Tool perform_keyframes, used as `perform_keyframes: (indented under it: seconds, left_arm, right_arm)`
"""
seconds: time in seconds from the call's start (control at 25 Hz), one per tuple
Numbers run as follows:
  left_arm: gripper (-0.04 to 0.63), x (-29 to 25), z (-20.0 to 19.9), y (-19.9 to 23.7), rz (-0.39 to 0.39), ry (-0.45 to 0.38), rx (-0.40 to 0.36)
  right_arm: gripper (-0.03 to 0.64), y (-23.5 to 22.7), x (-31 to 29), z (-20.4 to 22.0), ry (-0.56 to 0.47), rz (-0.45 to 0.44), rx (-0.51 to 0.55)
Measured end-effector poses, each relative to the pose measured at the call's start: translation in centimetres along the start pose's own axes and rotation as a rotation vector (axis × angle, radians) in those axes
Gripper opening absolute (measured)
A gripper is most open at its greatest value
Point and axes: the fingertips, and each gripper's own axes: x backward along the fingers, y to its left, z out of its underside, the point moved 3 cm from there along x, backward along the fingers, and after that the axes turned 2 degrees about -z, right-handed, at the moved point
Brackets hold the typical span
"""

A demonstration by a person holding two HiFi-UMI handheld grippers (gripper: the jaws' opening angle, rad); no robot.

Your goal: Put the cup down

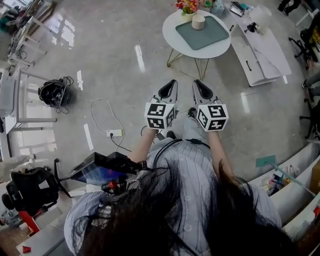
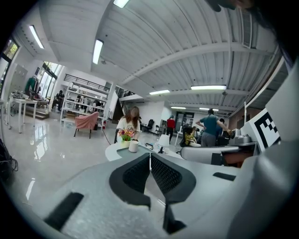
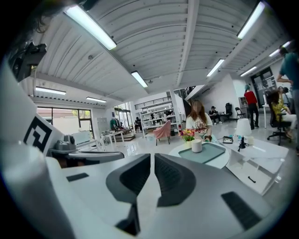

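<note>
A white cup [image 1: 198, 21] stands upright on a green tray [image 1: 202, 32] on the round white table [image 1: 172, 33] ahead of me. The cup [image 2: 133, 146] shows small in the left gripper view and the cup [image 3: 196, 145] again in the right gripper view, far beyond the jaws. My left gripper [image 1: 171, 83] and right gripper [image 1: 198, 84] are held side by side in front of the person's chest, well short of the table. Both are shut with nothing between their jaws.
A small vase of flowers [image 1: 187, 7] stands behind the cup. A white desk [image 1: 262, 47] with a lamp is to the table's right. A cable and power strip [image 1: 114, 133] lie on the glossy floor at left, near a bag [image 1: 54, 92]. People sit and stand across the room.
</note>
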Motion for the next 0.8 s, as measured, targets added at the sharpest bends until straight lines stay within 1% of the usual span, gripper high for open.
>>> perform_keyframes:
  seconds: [0.32,0.8]
  left_arm:
    - [0.02,-0.3,0.7,-0.8,0.023,0.001,0.001]
    - [0.02,-0.7,0.3,-1.3,0.044,-0.01,-0.014]
  right_arm:
    - [0.046,0.2,0.2,0.5,0.005,-0.003,-0.003]
    - [0.044,-0.1,0.3,0.4,0.006,0.002,0.001]
